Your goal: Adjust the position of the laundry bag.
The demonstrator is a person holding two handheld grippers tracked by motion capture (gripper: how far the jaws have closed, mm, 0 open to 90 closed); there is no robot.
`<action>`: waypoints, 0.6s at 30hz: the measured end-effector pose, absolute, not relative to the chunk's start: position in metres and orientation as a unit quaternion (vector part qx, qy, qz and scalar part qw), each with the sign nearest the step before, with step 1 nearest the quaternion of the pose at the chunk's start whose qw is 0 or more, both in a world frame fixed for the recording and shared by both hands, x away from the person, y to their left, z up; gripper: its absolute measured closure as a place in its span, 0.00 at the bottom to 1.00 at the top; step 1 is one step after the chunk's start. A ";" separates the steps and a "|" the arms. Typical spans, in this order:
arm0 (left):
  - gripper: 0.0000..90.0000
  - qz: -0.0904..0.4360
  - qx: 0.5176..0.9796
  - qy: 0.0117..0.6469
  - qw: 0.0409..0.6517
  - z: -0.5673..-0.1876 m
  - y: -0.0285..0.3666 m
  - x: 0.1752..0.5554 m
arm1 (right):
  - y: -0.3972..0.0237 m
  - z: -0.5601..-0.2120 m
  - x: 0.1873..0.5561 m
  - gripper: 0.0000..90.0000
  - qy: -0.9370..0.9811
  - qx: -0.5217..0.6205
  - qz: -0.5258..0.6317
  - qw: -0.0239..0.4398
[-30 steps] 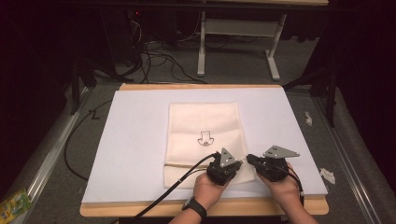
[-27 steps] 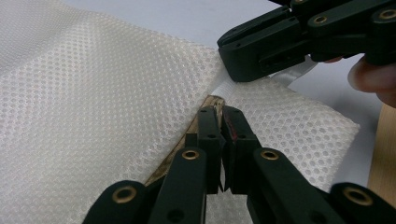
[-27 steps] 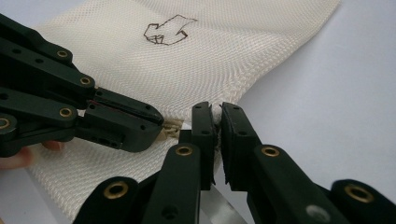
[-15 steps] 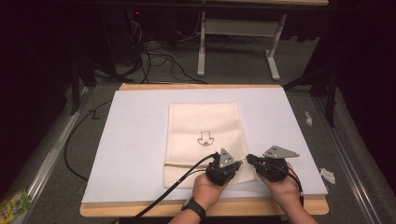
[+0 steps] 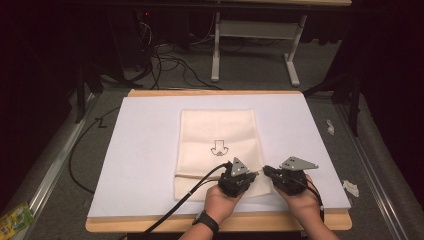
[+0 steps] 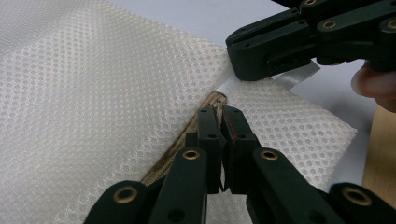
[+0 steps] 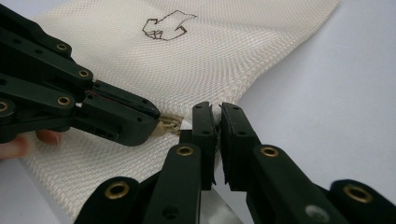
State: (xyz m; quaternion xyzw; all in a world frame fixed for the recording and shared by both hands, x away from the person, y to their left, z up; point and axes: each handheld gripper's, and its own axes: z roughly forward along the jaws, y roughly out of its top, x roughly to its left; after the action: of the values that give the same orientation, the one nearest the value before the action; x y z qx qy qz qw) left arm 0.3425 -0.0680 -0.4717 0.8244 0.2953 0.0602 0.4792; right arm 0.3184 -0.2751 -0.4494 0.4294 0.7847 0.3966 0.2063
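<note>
**Both grippers pinched at the mesh bag's near right corner**

We see a cream mesh bag [image 5: 217,145] lying flat on the white sheet [image 5: 145,150] that covers the table, near its middle and toward the person's edge. Its long axis runs away from the person, short edges near and far. A small dark printed mark [image 5: 218,148] sits about midway along the bag. A tan zipper [image 6: 187,140] runs across the bag close to its near end.

The left gripper [image 5: 248,176] meets the bag at the right end of that zipper line. In the left gripper view its jaws stand together, clamped on the zipper's end where the tan strip stops. The right gripper [image 5: 266,171] comes in from the right, tip to tip with the left one. Its jaws are also together; in the left gripper view they pinch a small white tab [image 6: 229,85] at the bag's edge, just beyond the zipper's end. The two sets of tips lie just beside each other.
</note>
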 end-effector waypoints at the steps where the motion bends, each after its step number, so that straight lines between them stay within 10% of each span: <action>1: 0.97 0.062 0.825 0.295 0.478 -0.472 -0.067 0.343 | -0.275 -0.449 0.318 0.97 0.785 0.429 0.397 0.206; 18: 0.97 0.055 0.821 0.317 0.473 -0.478 -0.044 0.345 | -0.291 -0.452 0.323 0.97 0.772 0.452 0.398 0.203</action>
State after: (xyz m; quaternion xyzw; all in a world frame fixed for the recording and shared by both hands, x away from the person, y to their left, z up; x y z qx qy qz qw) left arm 0.3449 -0.0439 -0.4779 0.8206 0.3166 0.0548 0.4726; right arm 0.3231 -0.2907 -0.4517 0.4524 0.7716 0.3982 0.2033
